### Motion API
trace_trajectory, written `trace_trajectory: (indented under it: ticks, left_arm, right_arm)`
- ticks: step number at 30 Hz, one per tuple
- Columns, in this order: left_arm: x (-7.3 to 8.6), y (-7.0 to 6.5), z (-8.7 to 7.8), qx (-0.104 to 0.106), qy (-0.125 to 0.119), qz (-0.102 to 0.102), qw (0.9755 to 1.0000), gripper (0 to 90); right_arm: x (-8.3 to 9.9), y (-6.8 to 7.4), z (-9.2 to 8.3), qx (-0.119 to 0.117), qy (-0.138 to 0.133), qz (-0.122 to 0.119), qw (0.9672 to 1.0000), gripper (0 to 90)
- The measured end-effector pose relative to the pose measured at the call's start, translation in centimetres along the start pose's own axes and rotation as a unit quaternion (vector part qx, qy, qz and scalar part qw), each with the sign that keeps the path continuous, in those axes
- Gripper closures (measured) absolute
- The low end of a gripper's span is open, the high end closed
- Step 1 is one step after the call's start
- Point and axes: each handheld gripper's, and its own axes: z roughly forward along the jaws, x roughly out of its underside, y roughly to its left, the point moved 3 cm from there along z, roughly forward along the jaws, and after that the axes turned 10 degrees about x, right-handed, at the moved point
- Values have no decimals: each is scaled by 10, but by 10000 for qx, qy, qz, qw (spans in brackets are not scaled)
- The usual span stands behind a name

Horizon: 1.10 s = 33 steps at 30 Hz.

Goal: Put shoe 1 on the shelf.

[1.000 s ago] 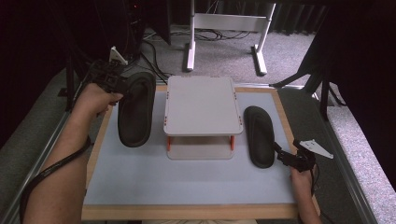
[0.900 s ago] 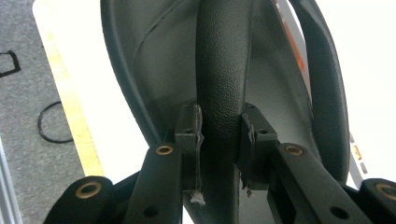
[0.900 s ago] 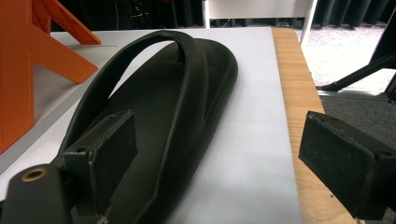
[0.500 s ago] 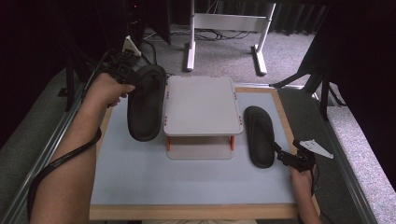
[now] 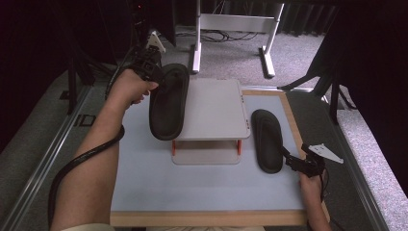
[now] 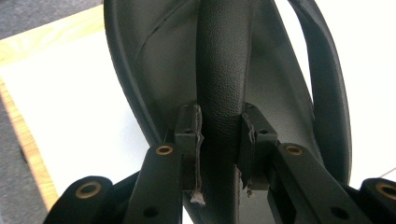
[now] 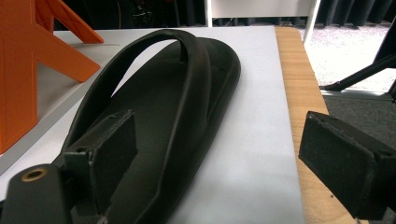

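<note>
A black sandal (image 5: 168,103) hangs tilted over the left edge of a white stand (image 5: 216,113) with orange legs (image 7: 28,60). My left gripper (image 5: 156,74) is shut on the sandal's strap (image 6: 222,70), and the strap runs up between both pads (image 6: 189,130). A second black sandal (image 5: 267,139) lies flat on the pale blue board (image 5: 144,183), right of the stand. My right gripper (image 5: 288,159) stands open at that sandal's near end. One pad (image 7: 112,149) is over the sandal's heel (image 7: 159,126); the other is out over the wooden border.
The board has a wooden rim (image 5: 207,219). Behind it on the carpet stand white desk legs (image 5: 231,24) and, at the right, black stand legs (image 5: 312,72). A metal rail (image 5: 43,159) runs along the left. A black cable (image 5: 82,163) trails under the left forearm.
The left hand has carried its sandal up and to the right, from the board beside the stand to over the stand's left edge. The right gripper and its sandal have stayed put.
</note>
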Motion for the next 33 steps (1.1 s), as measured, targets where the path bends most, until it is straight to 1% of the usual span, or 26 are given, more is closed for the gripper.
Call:
trace_trajectory:
  ticks: [1,6,8,11,12,13,15,17,18,19,21,22,23,25,29,33]
  left_arm:
    - [-5,-5,5,44,10,-1,10000,721]
    - [-17,-21,16,173,0,15,9998,721]
    - [-21,-27,20,188,4,33,9998,721]
    - [-26,-32,24,229,-78,-54,9997,720]
    - [-26,-32,24,229,-78,-54,9997,720]
    - [-28,-33,27,249,-111,-121,9996,720]
    - [-29,-34,31,230,-124,-180,9995,720]
    - [-29,-32,34,269,-119,-267,9992,720]
    - [-28,-32,38,224,-56,-304,9993,720]
    - [-28,-32,40,254,-42,-326,9991,720]
    - [-27,-31,44,148,-6,-345,9993,720]
    - [-27,-30,45,179,-14,-407,9990,720]
    - [-27,-29,47,139,9,-430,9990,720]
    - [-26,-27,49,144,41,-464,9988,720]
    - [-25,-25,54,80,129,-501,9986,719]
    - [-25,-26,56,79,98,-506,9986,718]
  right_arm:
    - [0,0,0,-4,5,1,10000,107]
    - [0,0,0,-20,17,-14,10000,107]
    - [0,0,0,-20,14,-23,10000,107]
    - [0,1,0,-21,18,-23,10000,107]
    - [0,1,0,-21,18,-23,10000,107]
    - [0,0,0,-26,17,-25,10000,107]
    - [0,1,0,-33,23,-31,10000,107]
    - [0,1,0,-33,25,-33,10000,107]
    - [0,1,0,-34,24,-37,10000,107]
    - [0,1,1,-33,16,-49,10000,107]
    - [0,1,1,-35,16,-50,10000,107]
    - [0,1,1,-34,15,-50,10000,107]
    - [0,1,1,-30,16,-50,10000,107]
    - [0,1,1,-27,16,-55,10000,107]
    - [0,1,1,-27,20,-51,10000,107]
    - [0,1,1,-23,23,-67,10000,107]
